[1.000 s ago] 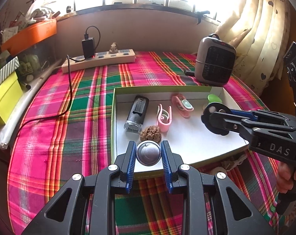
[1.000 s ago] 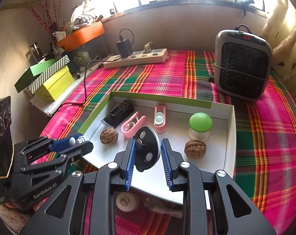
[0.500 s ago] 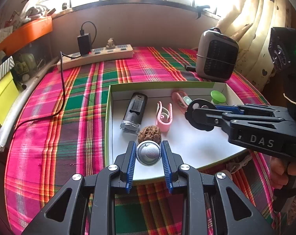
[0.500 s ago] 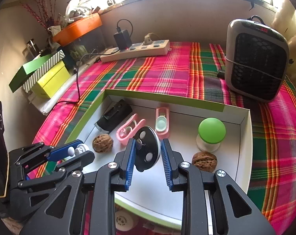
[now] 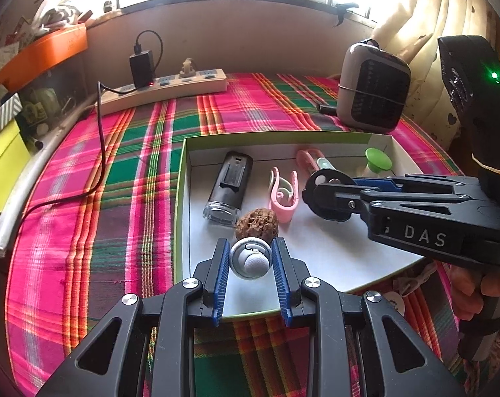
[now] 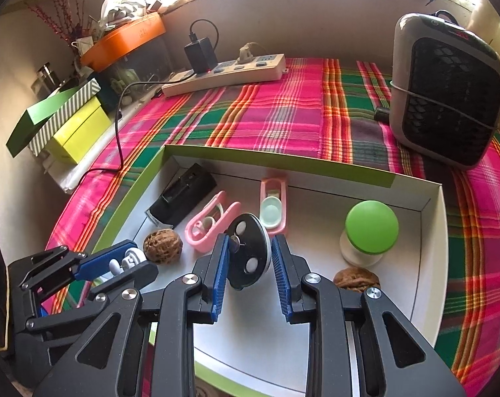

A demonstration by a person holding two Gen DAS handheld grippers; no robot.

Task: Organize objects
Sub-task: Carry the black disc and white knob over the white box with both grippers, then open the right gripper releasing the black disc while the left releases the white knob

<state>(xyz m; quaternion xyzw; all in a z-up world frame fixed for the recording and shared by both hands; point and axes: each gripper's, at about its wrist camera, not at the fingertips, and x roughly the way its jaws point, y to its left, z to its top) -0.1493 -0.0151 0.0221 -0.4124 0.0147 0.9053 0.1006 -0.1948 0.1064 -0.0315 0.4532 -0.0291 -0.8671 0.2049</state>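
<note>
My left gripper (image 5: 251, 251) is shut on a small round silver-grey knob (image 5: 251, 263), just above the near left part of a white tray with a green rim (image 5: 180, 198). My right gripper (image 6: 250, 244) is shut on a black disc with white dots (image 6: 246, 264), over the tray's middle. In the tray (image 6: 415, 178) lie a black rectangular device (image 6: 184, 198), a pink clip (image 6: 210, 221), a pink case with a mint inset (image 6: 273, 205), a green-capped mushroom shape (image 6: 370, 228) and two walnuts (image 6: 162, 246) (image 6: 355, 279).
A grey heater (image 6: 445, 99) stands behind the tray at the right, on the plaid cloth. A power strip (image 6: 227, 72) with a black charger and trailing cable lies along the back wall. Yellow and green boxes (image 6: 78, 129) sit off the left edge. A hand (image 5: 471, 297) holds the right gripper.
The right gripper with the black disc has moved further in over the tray, toward the pink clip. The left gripper has stayed in place with the knob still in its grip.
</note>
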